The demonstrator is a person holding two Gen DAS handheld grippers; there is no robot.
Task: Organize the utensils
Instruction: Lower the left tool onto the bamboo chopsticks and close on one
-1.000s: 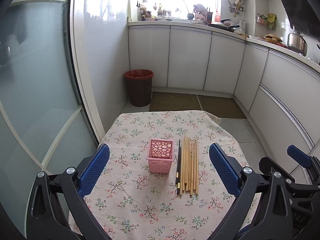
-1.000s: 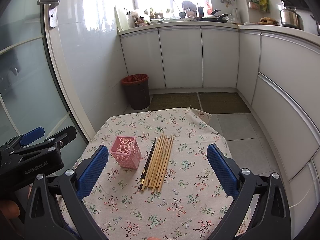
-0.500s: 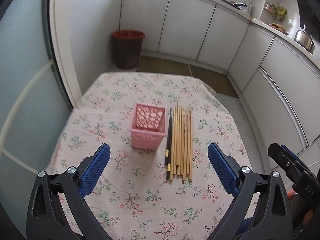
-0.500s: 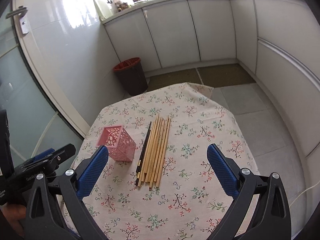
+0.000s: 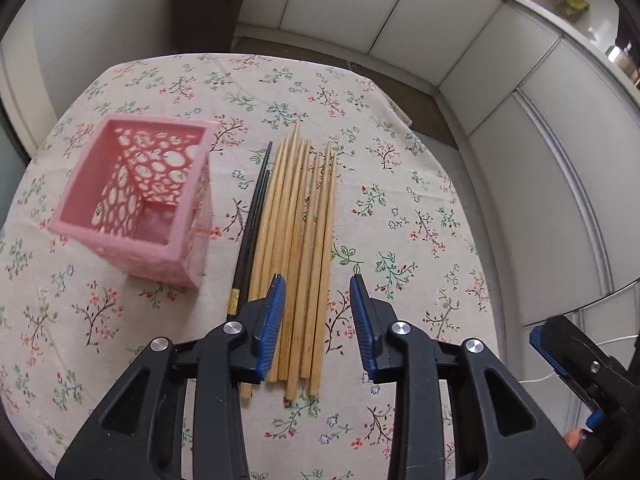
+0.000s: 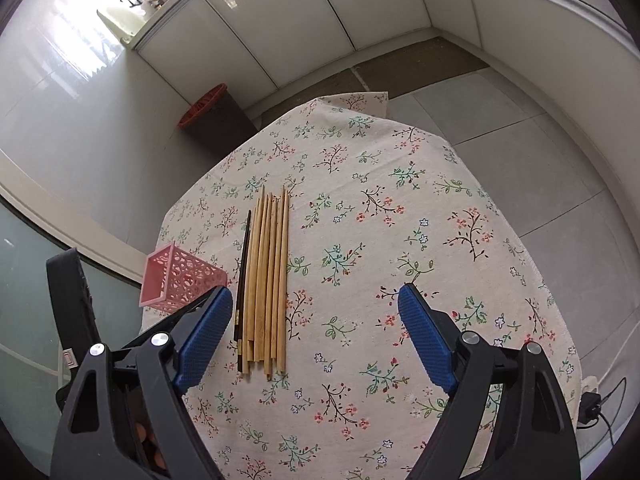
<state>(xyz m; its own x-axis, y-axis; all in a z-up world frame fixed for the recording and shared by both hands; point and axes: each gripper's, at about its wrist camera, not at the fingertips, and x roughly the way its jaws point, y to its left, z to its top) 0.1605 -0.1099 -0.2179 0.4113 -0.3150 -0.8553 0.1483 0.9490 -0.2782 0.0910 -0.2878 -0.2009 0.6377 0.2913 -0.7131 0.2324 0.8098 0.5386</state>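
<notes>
Nothing stowed: pink holder [image 5: 136, 204] empty at nine o'clock of the chopsticks [image 5: 296, 248] lying on the desk [image 5: 400, 208]; left gripper [image 5: 318, 312], jaws part-open, straddles their butts ungripped, right gripper [image 6: 316, 336] gapes empty.

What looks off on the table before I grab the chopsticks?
Little does. The pink basket stands upright and empty. The wooden chopsticks lie in a row with uneven ends, two black chopsticks beside them. The left gripper is open over the wooden ones.
</notes>
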